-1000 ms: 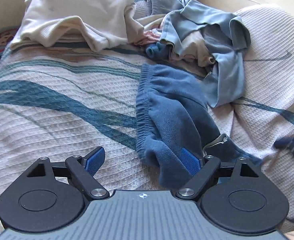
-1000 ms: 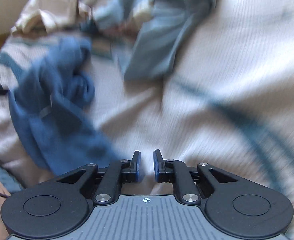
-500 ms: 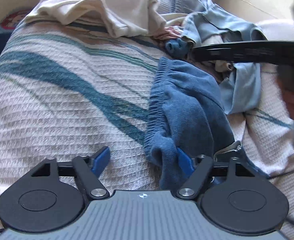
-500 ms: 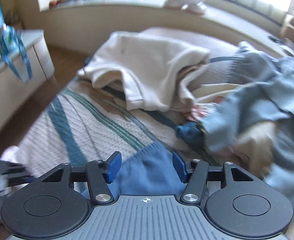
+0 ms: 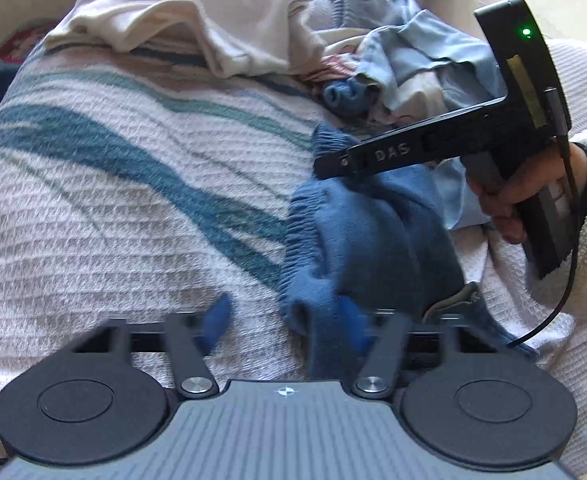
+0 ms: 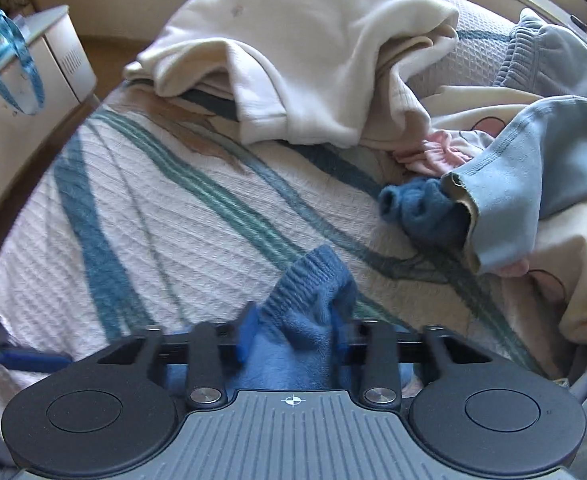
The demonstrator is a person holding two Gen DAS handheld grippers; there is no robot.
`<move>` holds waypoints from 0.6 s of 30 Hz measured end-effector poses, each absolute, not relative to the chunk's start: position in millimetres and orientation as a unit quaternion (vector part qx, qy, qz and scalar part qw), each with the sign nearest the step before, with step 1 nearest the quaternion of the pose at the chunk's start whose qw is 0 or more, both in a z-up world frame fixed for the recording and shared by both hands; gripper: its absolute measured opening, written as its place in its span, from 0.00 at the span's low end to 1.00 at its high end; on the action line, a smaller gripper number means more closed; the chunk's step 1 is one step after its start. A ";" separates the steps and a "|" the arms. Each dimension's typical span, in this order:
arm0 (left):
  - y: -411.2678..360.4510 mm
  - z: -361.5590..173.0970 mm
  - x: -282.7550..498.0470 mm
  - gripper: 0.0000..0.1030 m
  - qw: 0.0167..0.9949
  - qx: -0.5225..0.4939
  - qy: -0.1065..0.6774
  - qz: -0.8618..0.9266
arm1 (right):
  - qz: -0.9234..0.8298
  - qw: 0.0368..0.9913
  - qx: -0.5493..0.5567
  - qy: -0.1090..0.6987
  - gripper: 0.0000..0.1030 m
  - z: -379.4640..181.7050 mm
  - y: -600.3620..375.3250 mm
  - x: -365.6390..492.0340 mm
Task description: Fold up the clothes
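1. Left gripper (image 5: 283, 326): fingers were spread wide and motion-blurred; the right-hand finger lay against the near edge of the blue fleece garment (image 5: 365, 248), the left-hand one over bare bedspread (image 5: 113, 184).
2. Right gripper (image 6: 293, 328): fingers stood apart with the garment's ribbed hem between them, blurred; no clamp visible.
3. Surface: a bed with a white waffle-weave bedspread with teal wavy stripes. The blue garment lay bunched on it, near side.
4. A hand (image 5: 525, 196) in a white fleece sleeve held the right gripper over the garment.
5. Farther back: a light-blue garment (image 6: 533, 168), a cream sweatshirt (image 6: 313, 60).
6. Room: a white cabinet (image 6: 25, 88) beside the bed.
7. Versus 0.5 s earlier: the right gripper's fingers had narrowed around the hem; the left gripper's had drawn slightly closer.
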State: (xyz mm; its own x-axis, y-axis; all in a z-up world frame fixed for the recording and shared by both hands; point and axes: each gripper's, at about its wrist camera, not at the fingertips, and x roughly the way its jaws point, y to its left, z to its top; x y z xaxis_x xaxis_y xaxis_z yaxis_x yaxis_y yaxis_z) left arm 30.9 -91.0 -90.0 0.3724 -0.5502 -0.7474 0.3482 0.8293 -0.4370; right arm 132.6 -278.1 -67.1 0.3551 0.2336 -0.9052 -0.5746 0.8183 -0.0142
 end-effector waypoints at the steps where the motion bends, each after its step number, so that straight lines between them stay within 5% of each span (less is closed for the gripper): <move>1: -91.1 -88.5 30.2 0.25 0.822 -0.106 0.486 -0.277 | 0.253 0.809 -0.171 0.503 0.20 -63.2 -276.3 130.5; 7: -77.4 -63.4 25.5 0.05 0.847 -0.111 0.446 -0.266 | 0.290 0.831 -0.174 0.443 0.14 -17.1 -265.1 115.0; 18: 27.6 9.0 10.9 0.04 0.902 -0.175 0.362 -0.159 | 0.414 0.849 -0.143 0.295 0.07 74.5 -196.7 88.0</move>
State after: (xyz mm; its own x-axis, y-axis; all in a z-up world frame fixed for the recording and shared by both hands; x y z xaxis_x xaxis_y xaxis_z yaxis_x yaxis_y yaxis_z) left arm 10.9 27.6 9.0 0.6876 -0.4139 -0.5965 0.1609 0.8880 -0.4308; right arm 88.0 -196.7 74.5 0.4833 0.6187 -0.6194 -0.7870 0.6170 0.0022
